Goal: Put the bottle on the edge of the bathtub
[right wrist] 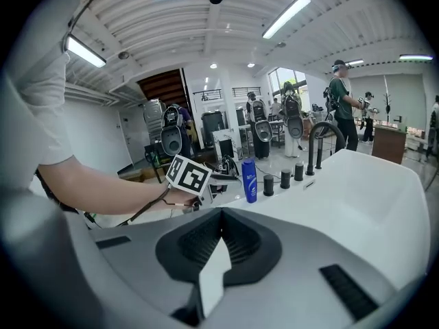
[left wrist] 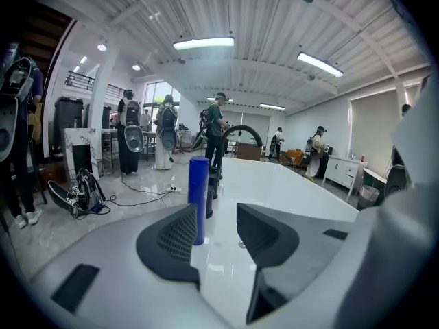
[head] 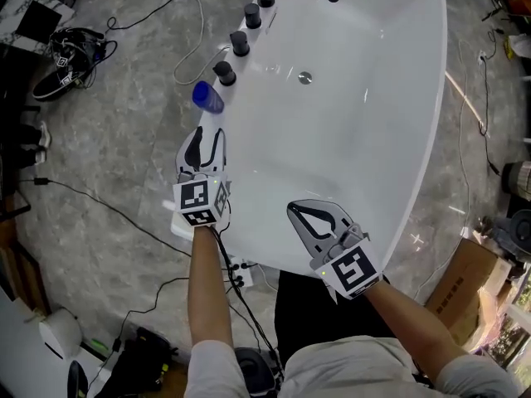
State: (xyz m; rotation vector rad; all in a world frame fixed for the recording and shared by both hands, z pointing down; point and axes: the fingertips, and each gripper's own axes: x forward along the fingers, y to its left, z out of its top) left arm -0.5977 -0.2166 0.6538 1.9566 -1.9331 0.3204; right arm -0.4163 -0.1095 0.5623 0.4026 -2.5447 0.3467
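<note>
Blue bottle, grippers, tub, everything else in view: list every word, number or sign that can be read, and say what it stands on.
No text here can be read.
Blue bottle: a pale label on its front, too small to read.
Cubes on the left gripper and right gripper: black-and-white square markers, no letters or numbers.
Bathtub: no print shows.
</note>
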